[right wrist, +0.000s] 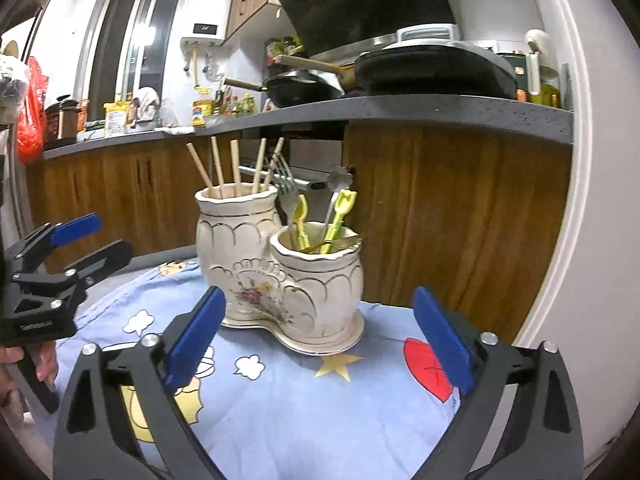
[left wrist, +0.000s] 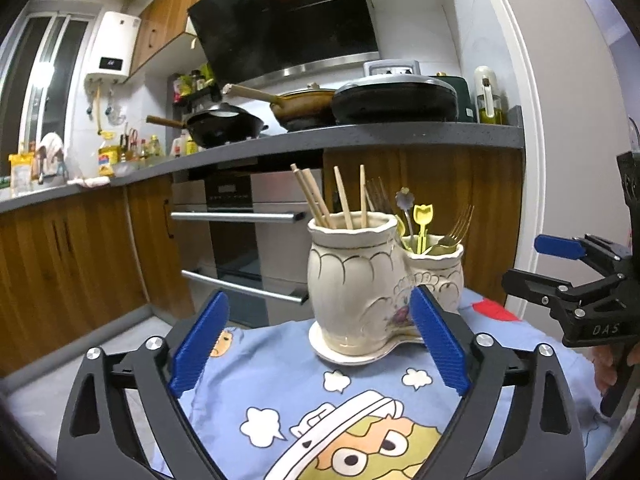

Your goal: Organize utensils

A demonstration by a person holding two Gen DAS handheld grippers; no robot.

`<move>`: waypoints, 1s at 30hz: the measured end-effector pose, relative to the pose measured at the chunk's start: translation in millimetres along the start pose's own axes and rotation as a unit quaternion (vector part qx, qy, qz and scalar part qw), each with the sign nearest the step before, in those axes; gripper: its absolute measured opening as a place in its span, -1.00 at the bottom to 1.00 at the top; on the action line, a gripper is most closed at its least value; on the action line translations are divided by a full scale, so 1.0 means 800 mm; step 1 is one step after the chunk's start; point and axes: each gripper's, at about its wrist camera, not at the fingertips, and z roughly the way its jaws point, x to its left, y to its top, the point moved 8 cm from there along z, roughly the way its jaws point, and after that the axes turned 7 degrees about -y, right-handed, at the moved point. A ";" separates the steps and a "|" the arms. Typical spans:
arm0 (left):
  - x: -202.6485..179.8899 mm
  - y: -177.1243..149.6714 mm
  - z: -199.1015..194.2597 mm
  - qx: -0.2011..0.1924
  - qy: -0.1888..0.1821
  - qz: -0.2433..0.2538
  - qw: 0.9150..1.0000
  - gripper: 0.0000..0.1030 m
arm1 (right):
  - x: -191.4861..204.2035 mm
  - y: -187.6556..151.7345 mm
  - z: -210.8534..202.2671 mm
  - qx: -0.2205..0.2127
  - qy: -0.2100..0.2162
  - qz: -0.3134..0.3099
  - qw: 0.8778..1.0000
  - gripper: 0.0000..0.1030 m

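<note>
Ahead of your left gripper, the ceramic utensil holder stands upright on the blue cartoon cloth, chopsticks in its taller pot, forks and yellow spoons in the shorter one. Both your grippers gape wide with nothing between the pads; the right gripper faces the holder's shorter pot, close but apart.

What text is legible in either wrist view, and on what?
"DAS": on the black body of the right gripper, seen in the left wrist view.
Marking on the left gripper body in the right wrist view: too small to read.
Water heater display: lit, but blurred.
Oven control panel: unreadable.
Bottles and packets on the counter: labels too small.
Ceramic utensil holder: floral decoration only, no text.
</note>
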 end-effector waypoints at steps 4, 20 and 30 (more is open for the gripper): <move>0.009 -0.004 0.002 0.006 0.007 -0.017 1.000 0.84 | -0.004 -0.005 -0.001 -0.015 -0.009 0.004 1.000 0.89; 0.016 -0.010 0.013 0.032 0.017 -0.027 0.999 0.87 | -0.013 -0.011 0.003 -0.020 -0.009 0.025 0.999 0.89; 0.015 -0.010 0.012 0.033 0.025 -0.027 0.999 0.87 | -0.012 -0.011 0.003 -0.022 -0.009 0.024 0.999 0.88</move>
